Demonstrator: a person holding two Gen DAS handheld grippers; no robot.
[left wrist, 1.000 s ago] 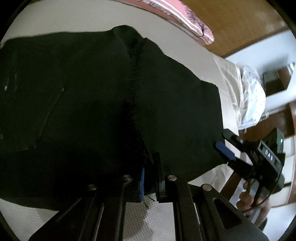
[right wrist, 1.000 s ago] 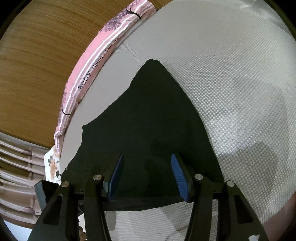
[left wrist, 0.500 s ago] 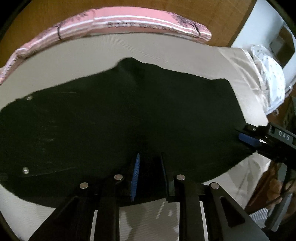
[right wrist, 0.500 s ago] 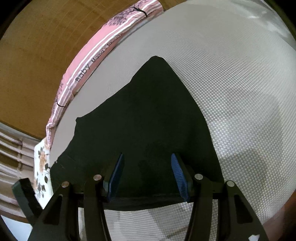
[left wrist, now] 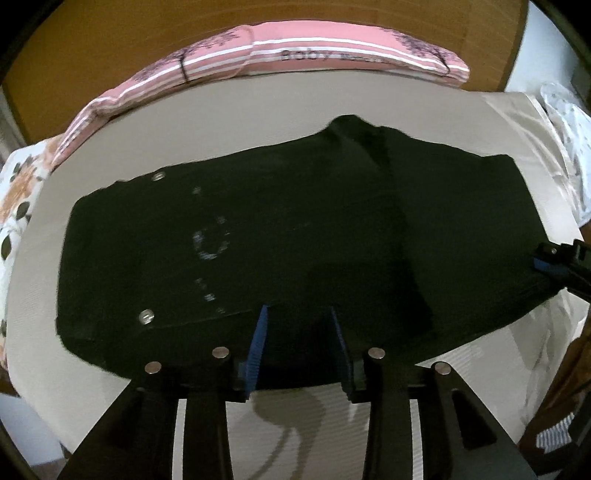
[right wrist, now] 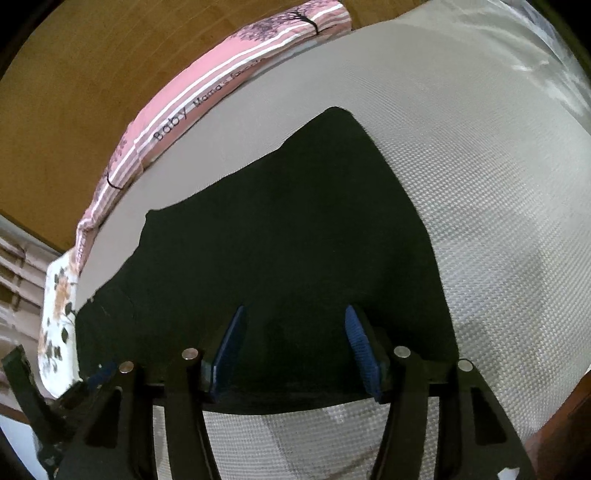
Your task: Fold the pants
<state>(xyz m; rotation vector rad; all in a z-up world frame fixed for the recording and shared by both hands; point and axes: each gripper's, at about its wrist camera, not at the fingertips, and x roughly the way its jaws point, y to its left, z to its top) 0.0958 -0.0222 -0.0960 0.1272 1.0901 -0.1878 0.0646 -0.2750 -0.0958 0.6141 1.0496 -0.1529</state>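
— What do your two grippers look like right now?

— My left gripper [left wrist: 299, 325] hangs tilted down over the near edge of the black fabric pants [left wrist: 280, 251]. Its jaws are opening, a modest gap between the blue ribbed pads [left wrist: 258, 343], and nothing is pinched there; the cloth lies flat underneath. My right gripper [right wrist: 293, 326] has its jaws parted somewhat wider and also opening, with no cloth gripped, only the dark fabric [right wrist: 280, 240] below.

— Where are the pants?

— Spread just ahead of both grippers on the pale grey woven mattress cover [left wrist: 303, 428], folded into a broad flat shape. Ahead and left of my left gripper I see two small metal studs [left wrist: 146, 316] and a faint whitish print [left wrist: 210, 243]. Ahead and right, a fold line runs away from me across the cloth. At the far right edge of that view my other gripper's tip [left wrist: 546, 264] shows at the pants' end.

— And beyond?

— Past the far hem, bare cover, then a pink striped bolster with dark tree prints [left wrist: 332, 55] against a brown wooden headboard [left wrist: 147, 33]. Far left lies floral-printed white bedding [left wrist: 18, 192].
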